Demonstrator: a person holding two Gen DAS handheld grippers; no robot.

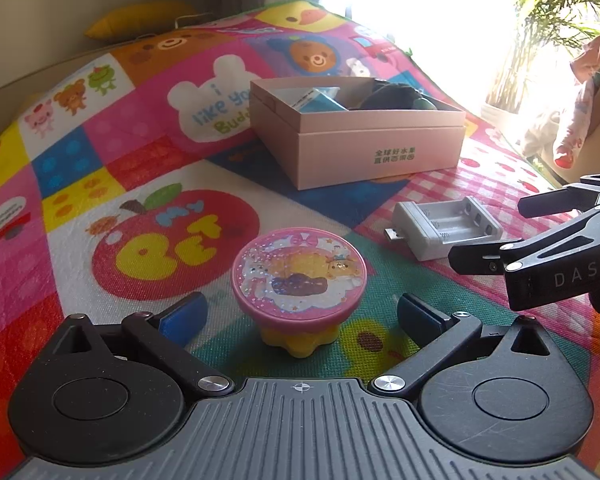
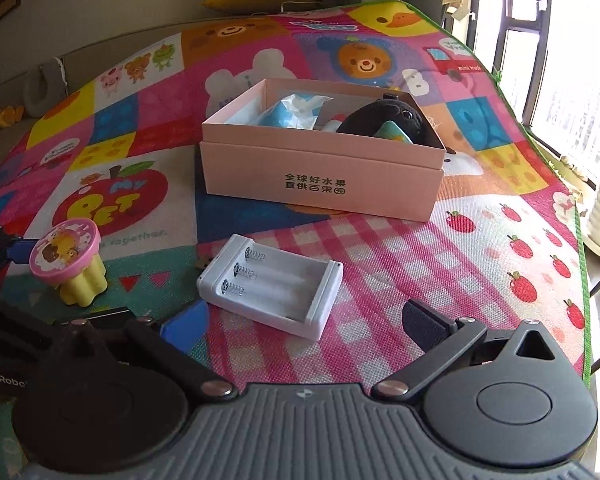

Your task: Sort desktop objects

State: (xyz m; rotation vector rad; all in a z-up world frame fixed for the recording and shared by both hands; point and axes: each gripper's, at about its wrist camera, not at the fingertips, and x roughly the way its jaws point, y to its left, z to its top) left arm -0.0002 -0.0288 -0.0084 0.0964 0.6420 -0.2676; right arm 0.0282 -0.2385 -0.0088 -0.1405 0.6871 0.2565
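Nearest our left gripper [image 1: 302, 314], whose jaws gape wide and hold nothing, stands the pink-lidded toy [image 1: 299, 276] on its yellow fluted base, between the fingers but untouched. We judge it light, rigid plastic (glossy lid, likely slippery), best pinched at the base. Our right gripper [image 2: 306, 322], likewise wide and bare, hovers low beside the white battery holder [image 2: 272, 286], short of the pink box [image 2: 320, 184].

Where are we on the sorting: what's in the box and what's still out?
Done: the pink box already holds a black plush toy and a blue-white packet. In hand: nothing gripped; the left tongs stand open around the pink-topped toy, and the right tongs are open before the white battery holder. Left: both items still lie on the mat.
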